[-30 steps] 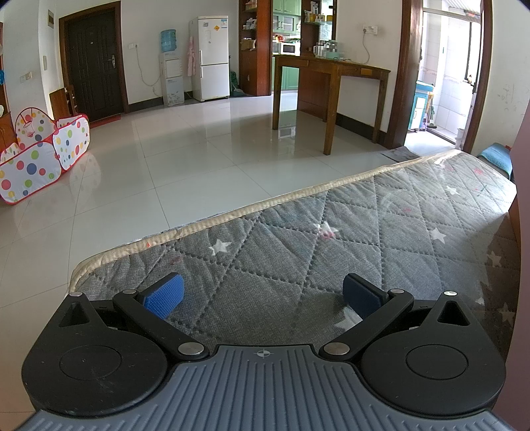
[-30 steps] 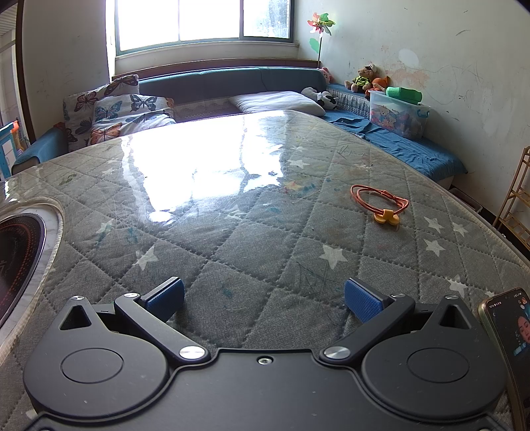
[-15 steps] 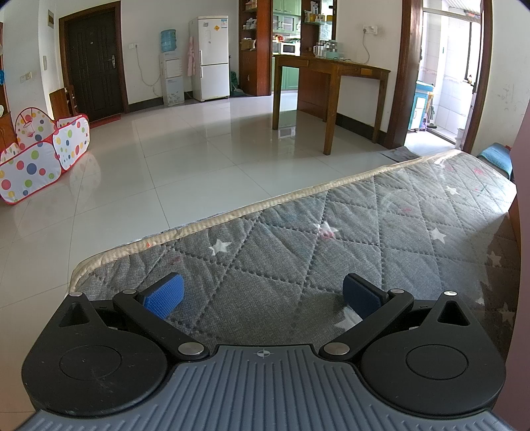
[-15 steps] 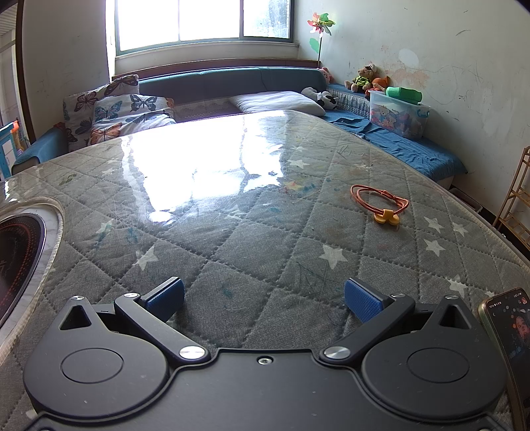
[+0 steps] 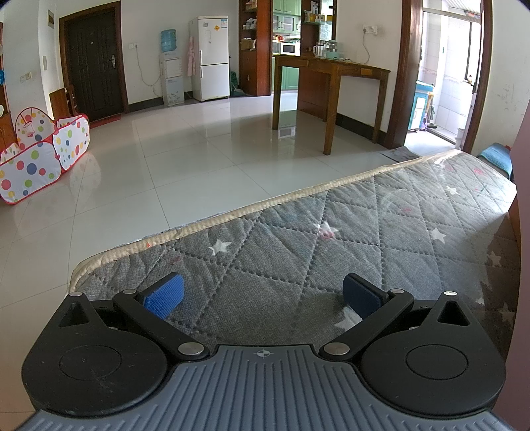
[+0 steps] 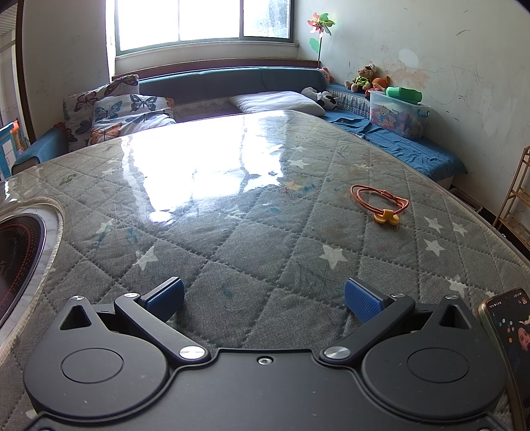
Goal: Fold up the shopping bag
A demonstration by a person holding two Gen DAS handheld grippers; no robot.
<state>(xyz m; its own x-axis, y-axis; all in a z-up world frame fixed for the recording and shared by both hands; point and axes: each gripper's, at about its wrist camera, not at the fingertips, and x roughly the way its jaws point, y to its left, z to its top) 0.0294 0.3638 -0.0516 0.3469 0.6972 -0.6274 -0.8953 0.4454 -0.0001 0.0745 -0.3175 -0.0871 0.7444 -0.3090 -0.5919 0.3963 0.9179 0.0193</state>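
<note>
I am holding my left gripper (image 5: pixel 261 295) low over the quilt (image 5: pixel 298 252), its two blue pads (image 5: pixel 164 295) standing wide apart and gripping nothing. It is pointing across the quilt's beige-trimmed edge toward a tiled floor (image 5: pixel 185 159). On that floor a spotted play tent (image 5: pixel 39 155) is sitting at the far left, a wooden table (image 5: pixel 331 86) is standing toward the right, and a fridge (image 5: pixel 213 58) and a water dispenser (image 5: pixel 171 71) are lining the back wall beside a dark door (image 5: pixel 94 63). I am holding my right gripper (image 6: pixel 263 298) just over the same star-patterned quilt (image 6: pixel 251 252), its jaws likewise spread wide and empty. A phone (image 6: pixel 510 338) is lying just beside the gripper's right side, its screen lit. An orange cord (image 6: pixel 377 200) with a yellow clip is lying on the quilt ahead and to the right, well apart from the pads. A round dark hob (image 6: pixel 16 252) is showing at the left edge, set in a pale rim. Window glare is washing over the middle of the quilt, which appears to be under a glossy clear cover. Beyond it, butterfly pillows (image 6: pixel 119 109), a white pillow (image 6: pixel 278 101), soft toys (image 6: pixel 366 78) and a clear bin (image 6: pixel 397 114) are resting along a blue bench (image 6: pixel 414 149) under the window (image 6: pixel 205 20). The shopping bag is not appearing in either view; I cannot tell where it is.
</note>
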